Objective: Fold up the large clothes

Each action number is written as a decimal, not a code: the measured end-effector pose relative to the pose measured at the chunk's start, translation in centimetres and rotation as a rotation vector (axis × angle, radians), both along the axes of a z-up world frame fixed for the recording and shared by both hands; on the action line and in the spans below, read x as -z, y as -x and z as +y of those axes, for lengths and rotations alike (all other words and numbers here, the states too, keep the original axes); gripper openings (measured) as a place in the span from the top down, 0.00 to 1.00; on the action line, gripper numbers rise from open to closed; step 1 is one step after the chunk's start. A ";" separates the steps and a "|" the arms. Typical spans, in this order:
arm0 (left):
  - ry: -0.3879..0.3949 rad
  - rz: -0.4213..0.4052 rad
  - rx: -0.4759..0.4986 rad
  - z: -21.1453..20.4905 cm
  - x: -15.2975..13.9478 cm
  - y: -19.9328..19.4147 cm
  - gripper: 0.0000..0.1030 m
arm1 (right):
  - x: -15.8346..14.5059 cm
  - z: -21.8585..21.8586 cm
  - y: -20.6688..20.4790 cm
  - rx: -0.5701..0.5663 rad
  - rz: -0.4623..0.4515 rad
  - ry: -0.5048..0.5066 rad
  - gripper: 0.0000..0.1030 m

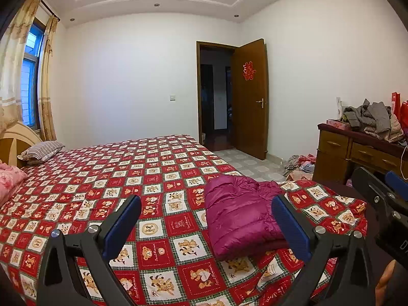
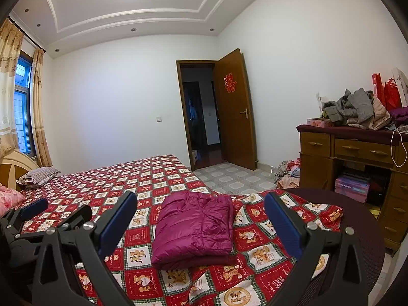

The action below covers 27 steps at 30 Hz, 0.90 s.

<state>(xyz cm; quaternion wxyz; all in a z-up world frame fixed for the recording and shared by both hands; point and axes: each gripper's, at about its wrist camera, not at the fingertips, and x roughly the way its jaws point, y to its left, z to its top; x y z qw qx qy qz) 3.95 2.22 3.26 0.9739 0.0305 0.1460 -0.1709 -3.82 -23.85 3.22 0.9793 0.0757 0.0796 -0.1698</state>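
Neatly folded magenta jacket (image 2: 193, 227) lies on the red bear-print bedspread (image 2: 142, 178).

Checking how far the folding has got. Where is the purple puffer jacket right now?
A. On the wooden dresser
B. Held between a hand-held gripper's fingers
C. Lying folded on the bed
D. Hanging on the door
C: the purple puffer jacket lies folded on the bed, and both the left hand-held gripper and the right hand-held gripper are open and hold nothing.

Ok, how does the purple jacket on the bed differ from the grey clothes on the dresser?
The purple jacket is folded into a flat, neat rectangle; the grey clothes are a crumpled, loose heap. The jacket lies alone on the bear-print bedspread; the grey clothes are piled with other garments on the dresser. The jacket sits close to both open grippers; the heap is far off. Both look padded.
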 end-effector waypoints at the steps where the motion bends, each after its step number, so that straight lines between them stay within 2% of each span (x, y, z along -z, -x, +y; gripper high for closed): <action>1: 0.000 0.000 -0.001 0.0 0.0 0.0 0.01 | 0.0 0.1 0.0 0.000 -0.001 0.000 0.01; 17: -0.007 -0.022 -0.030 -0.1 -0.3 0.1 0.01 | -0.4 0.1 0.3 0.013 0.001 0.002 0.01; 27: -0.007 -0.005 -0.026 0.0 0.2 -0.5 0.01 | -0.1 0.1 0.1 0.010 0.015 0.001 0.01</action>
